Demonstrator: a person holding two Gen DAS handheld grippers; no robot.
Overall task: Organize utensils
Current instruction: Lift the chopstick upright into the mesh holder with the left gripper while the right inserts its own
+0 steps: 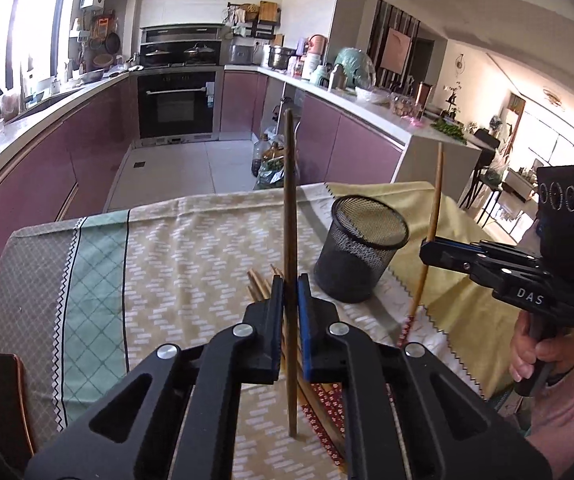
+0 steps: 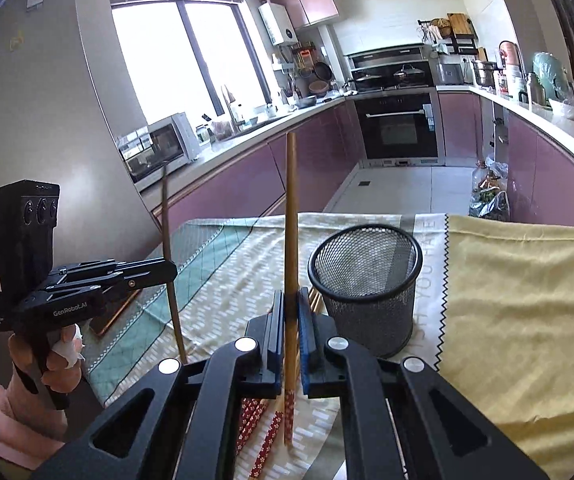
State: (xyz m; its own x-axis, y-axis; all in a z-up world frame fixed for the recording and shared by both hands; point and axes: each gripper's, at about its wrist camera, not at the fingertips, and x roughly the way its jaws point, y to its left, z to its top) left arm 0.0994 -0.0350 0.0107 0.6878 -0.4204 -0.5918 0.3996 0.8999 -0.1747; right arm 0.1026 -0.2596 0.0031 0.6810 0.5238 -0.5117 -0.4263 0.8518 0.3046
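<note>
While my left claw (image 1: 289,280) is clenched on a plain brown chopstick (image 1: 290,216) held upright, my right claw (image 2: 290,298) grips a red-patterned chopstick (image 2: 290,240) upright too. More chopsticks (image 1: 261,284) lie on the counter (image 1: 167,248) beside the mesh cup (image 1: 357,248), toward its near edge.

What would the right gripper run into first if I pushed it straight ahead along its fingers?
Probably the mesh cup: it stands just ahead and slightly right of the right gripper, which is shut on a chopstick. Depth is unclear; it might skim past the cup's left side.
</note>
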